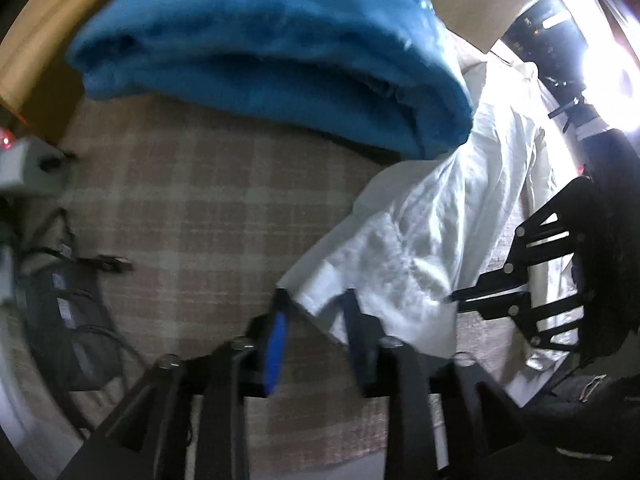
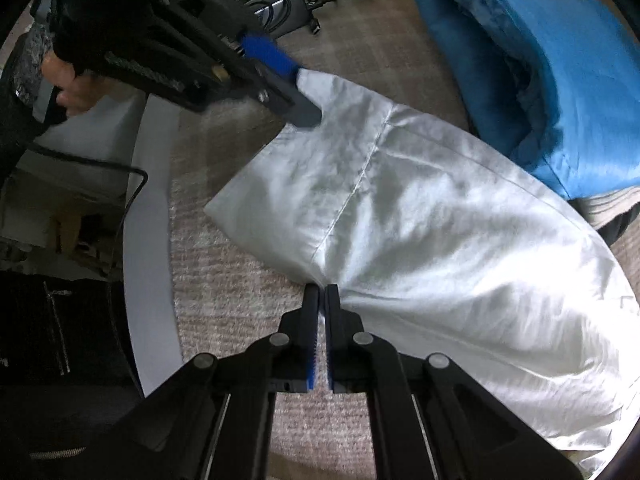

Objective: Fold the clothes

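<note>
White garment (image 2: 420,232): lies spread and creased on the checked beige cover (image 1: 192,216), one seam running down its middle.

Right gripper (image 2: 322,292): jaws pressed together on the garment's near edge, a pinch of white cloth between them.

Left gripper (image 1: 316,300): jaws parted at the garment's corner; the cloth lies between them, not visibly pressed. No earlier picture to show motion. In the right view a bare-fingered hand (image 2: 66,84) in a dark sleeve holds it.

Blue folded blanket (image 1: 272,52): bulky, just beside the garment's far edge, touching it in the left view.

Dark cables and a grey box (image 2: 280,4): near the cover's far side, well apart from the garment.
</note>
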The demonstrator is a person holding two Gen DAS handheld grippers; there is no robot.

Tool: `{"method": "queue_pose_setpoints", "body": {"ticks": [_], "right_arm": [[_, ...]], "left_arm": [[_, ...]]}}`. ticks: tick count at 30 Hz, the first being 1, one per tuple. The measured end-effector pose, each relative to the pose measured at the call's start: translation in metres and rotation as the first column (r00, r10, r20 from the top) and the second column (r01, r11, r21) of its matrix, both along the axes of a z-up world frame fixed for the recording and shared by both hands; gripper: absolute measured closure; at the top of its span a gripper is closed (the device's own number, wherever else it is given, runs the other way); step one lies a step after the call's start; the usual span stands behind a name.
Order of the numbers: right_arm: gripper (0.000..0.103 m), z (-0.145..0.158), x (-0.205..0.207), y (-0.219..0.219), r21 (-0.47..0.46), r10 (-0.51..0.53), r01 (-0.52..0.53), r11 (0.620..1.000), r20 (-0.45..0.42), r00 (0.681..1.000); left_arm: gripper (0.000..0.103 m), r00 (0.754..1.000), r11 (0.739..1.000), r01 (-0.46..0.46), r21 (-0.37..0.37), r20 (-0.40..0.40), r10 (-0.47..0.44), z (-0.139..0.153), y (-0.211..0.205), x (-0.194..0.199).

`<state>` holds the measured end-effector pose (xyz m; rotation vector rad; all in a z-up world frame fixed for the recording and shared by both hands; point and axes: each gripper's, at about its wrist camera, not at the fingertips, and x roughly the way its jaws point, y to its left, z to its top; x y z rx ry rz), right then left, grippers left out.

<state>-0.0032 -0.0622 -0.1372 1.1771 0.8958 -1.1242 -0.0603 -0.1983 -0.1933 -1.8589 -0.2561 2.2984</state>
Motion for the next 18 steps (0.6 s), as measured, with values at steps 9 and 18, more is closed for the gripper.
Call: {"method": "queue_pose_setpoints", "body": {"ticks": [9, 18], "right_arm": [[0.097, 0.008, -0.003, -0.011, 0.019, 0.004, -0.005, 1.0, 0.002, 1.0], [0.096, 0.018, -0.006, -0.011, 0.045, 0.022, -0.023, 0.999, 0.01, 1.0]], "left_arm": [[0.057, 0.979, 0.975, 0.202, -0.089, 0.013, -0.202, -0.016, 0.031, -0.017], [0.098, 0.98, 0.98, 0.193, -0.046, -0.044, -0.195, -0.004, 0.038, -0.013]]}}
